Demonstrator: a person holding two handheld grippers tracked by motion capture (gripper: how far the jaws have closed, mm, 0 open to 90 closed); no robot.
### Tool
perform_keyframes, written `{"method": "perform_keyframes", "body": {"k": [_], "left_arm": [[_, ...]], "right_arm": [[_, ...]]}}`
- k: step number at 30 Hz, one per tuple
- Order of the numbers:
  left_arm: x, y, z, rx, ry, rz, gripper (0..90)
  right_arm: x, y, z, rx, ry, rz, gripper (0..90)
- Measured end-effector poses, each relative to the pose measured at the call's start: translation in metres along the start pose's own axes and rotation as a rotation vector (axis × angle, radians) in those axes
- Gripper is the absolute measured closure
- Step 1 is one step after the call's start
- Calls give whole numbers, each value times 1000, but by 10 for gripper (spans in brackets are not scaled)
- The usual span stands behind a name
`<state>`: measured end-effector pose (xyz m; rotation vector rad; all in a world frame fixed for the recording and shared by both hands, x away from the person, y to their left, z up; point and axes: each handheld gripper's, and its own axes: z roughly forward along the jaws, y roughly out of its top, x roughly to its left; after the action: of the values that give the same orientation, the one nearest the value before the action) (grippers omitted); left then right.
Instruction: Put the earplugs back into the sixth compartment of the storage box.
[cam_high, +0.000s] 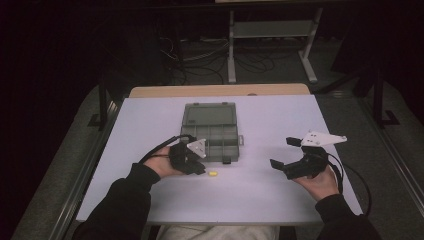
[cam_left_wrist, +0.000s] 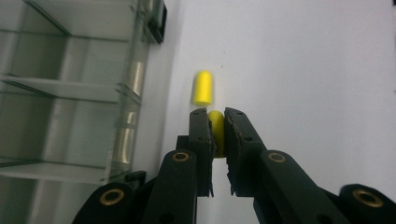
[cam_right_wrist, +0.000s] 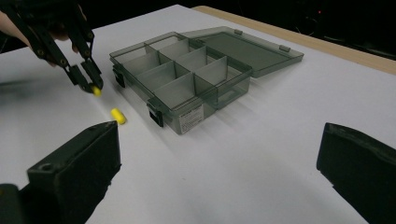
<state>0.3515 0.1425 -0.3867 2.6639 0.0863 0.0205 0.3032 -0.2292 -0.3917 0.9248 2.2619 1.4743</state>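
A grey see-through compartment box (cam_high: 211, 132) lies open on the white table (cam_high: 260, 195), its lid flat behind it; its dividers (cam_right_wrist: 184, 70) show in the right gripper view. My left gripper (cam_left_wrist: 217, 133) is shut on a small yellow capsule (cam_left_wrist: 215, 126), held just above the table beside the box's front corner (cam_left_wrist: 140, 93). A second yellow capsule (cam_left_wrist: 204, 87) lies on the table just beyond it, also visible as the capsule (cam_high: 212, 173) and the capsule (cam_right_wrist: 117, 115). My right gripper (cam_high: 284, 152) hovers to the right with its jaws wide open and nothing between them.
The box's clasps (cam_right_wrist: 155, 114) face the person. A wooden strip (cam_high: 220, 90) edges the table's far side. Beyond it stand a white frame (cam_high: 272, 30) and cables on the floor. Bare table lies between the two grippers.
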Motion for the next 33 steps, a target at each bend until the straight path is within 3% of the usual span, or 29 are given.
{"method": "perform_keyframes", "body": {"k": [9,16,22,33], "left_arm": [[11,16,-34,-28,40,16,818],[18,27,-50,-29,59,26,818],[24,32,-54,-27,63,25,818],[48,24,-45,-28,65,-27,818]], "right_arm": [[0,0,0,1,2,0,0],[0,0,0,1,4,-2,0],[0,0,1,1,4,-1,0],[0,0,2,7,7,-3,0]]}}
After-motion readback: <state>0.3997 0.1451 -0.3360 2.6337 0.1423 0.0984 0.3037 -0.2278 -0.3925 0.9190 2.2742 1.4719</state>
